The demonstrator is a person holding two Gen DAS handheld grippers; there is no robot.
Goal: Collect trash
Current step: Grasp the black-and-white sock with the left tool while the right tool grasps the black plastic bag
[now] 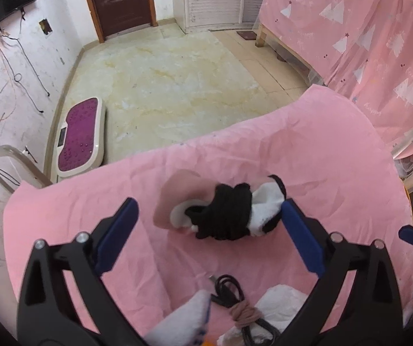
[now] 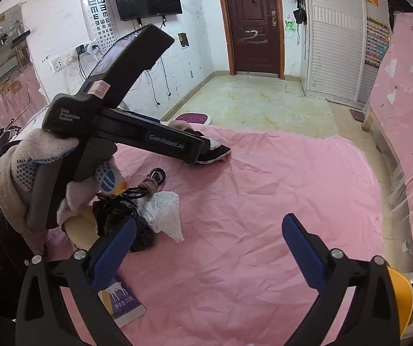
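Socks [image 1: 229,213], a soft black-and-white bundle, lie on the wrinkled pink sheet [image 1: 307,144] just ahead of the left gripper [image 1: 209,236], whose blue ribbed pads stand wide apart. Right gripper [image 2: 209,248] also gapes empty; crumpled white tissue [image 2: 164,212] lies just left of it.

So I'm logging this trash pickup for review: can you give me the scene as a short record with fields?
surface: pink sheet
left gripper: open, fingers either side of black-and-white bundle, not pressing
right gripper: open, nothing between fingers
other items: crumpled white tissue, black bag, coiled black cable, purple packet
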